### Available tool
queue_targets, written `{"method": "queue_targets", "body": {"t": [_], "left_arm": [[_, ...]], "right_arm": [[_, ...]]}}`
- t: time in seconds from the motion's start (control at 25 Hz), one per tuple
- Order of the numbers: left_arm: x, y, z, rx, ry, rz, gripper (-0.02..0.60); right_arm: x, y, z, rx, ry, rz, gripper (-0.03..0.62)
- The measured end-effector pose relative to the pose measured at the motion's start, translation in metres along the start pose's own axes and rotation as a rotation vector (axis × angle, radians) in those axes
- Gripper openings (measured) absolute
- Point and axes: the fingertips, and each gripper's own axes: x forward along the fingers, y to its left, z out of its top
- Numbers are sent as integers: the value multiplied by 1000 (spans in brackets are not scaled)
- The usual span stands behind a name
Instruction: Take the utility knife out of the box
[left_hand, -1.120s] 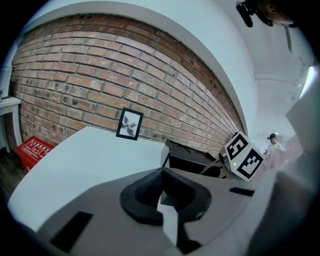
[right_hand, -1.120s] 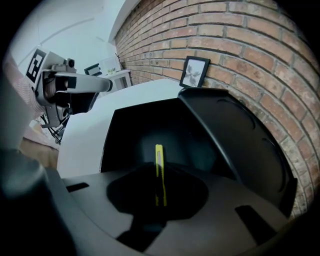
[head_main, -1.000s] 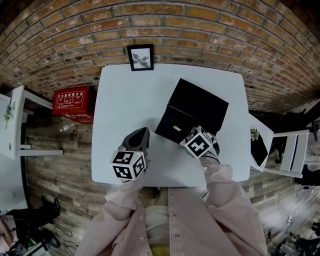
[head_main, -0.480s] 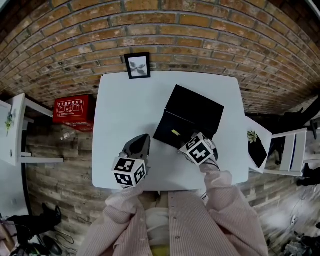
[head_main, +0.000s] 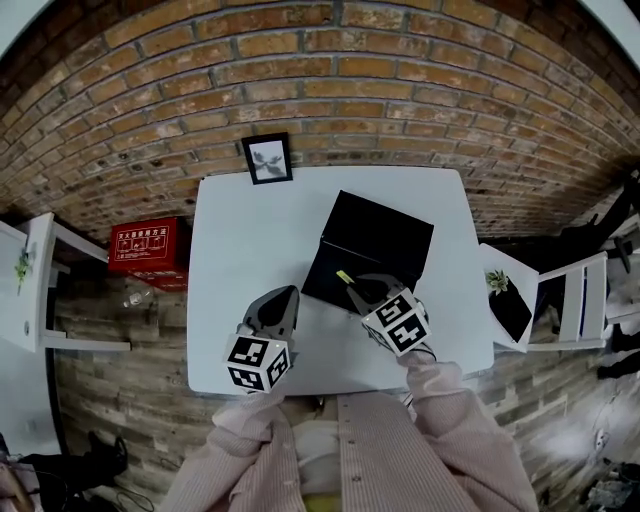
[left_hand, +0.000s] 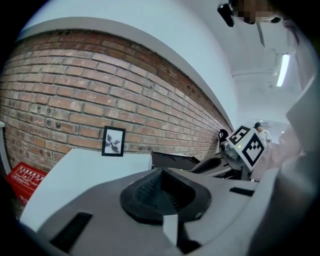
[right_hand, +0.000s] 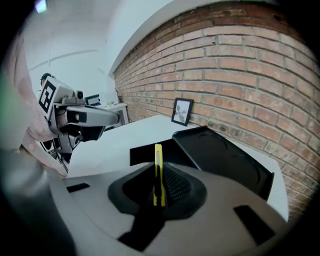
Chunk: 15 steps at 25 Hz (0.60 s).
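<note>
Progress is showing on the right: a second ago your right gripper (head_main: 367, 291) was reaching down into the shallow black box (head_main: 324, 268), where the slim yellow utility knife (right_hand: 158, 167) was lying flat. Now that gripper is carrying the knife, clamped between its pads, just above the box's near edge. So the removal itself is looking nearly done. I am judging that what remains is drawing the knife away from the box and setting it on the bare white table (head_main: 245, 225).

Your left gripper (head_main: 282, 303) is hovering over the near left part of the table, well apart from the box. Its jaws are sitting together with nothing between them.

The right gripper view is giving you what the head view cannot: the knife is standing upright and edge-on between the ribbed pads, gripped low on its body, with its upper end sticking out past the jaw tips. From the head view you are seeing only a yellow sliver poking out towards the far left.

The head view, in turn, is showing the whole layout: the box's raised lid (head_main: 385, 225) leaning to the far right, the small framed picture (head_main: 267, 158) at the table's far edge, and the brick wall (head_main: 400, 100) behind.

The left gripper view is showing the other gripper side-on, but the knife is not visible there.
</note>
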Motion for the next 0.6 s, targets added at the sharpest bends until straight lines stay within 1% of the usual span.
{"method": "queue_targets", "body": {"t": [0.2,0.6], "left_arm": [[-5,-9,17,45,-44,-11,-8],[-20,-13,51,97,-132,-4,-8]], "right_arm": [[-20,0,17,19,-112,-20,53],[-62,-1,50,142,-372,-39,52]]}}
